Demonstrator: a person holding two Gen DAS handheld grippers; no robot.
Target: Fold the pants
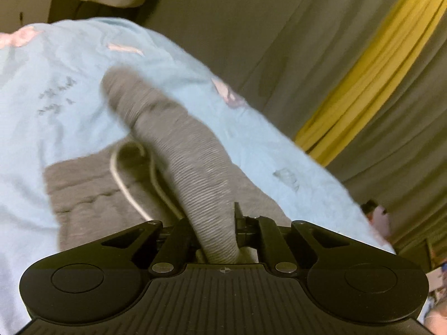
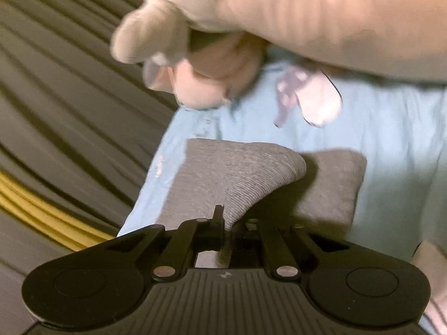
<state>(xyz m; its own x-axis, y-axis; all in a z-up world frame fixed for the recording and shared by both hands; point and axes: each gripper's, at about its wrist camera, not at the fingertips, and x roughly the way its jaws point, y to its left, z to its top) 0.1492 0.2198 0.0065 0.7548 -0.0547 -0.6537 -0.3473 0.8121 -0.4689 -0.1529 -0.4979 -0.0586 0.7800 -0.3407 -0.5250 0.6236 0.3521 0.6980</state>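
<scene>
Grey ribbed cloth fills the middle of the left wrist view. These are the pants. They lie on a light blue sheet with pink shapes on it. One long part of the pants is lifted up like a tube. It runs from the left tool away toward the top left. The left tool is closed tight on this cloth. A white string loops over the flat part of the pants beside the tube. There are some dark marks on the sheet, but they are too blurry to read. Behind the sheet hang grey curtains with a yellow stripe.

In the right wrist view, the pants are on the same blue sheet. The cloth rises in a peak from the right tool and spreads out wide away from it. The right tool is pinched shut on the grey cloth. A blurry hand and arm are high up in this view. No words can be read here.
</scene>
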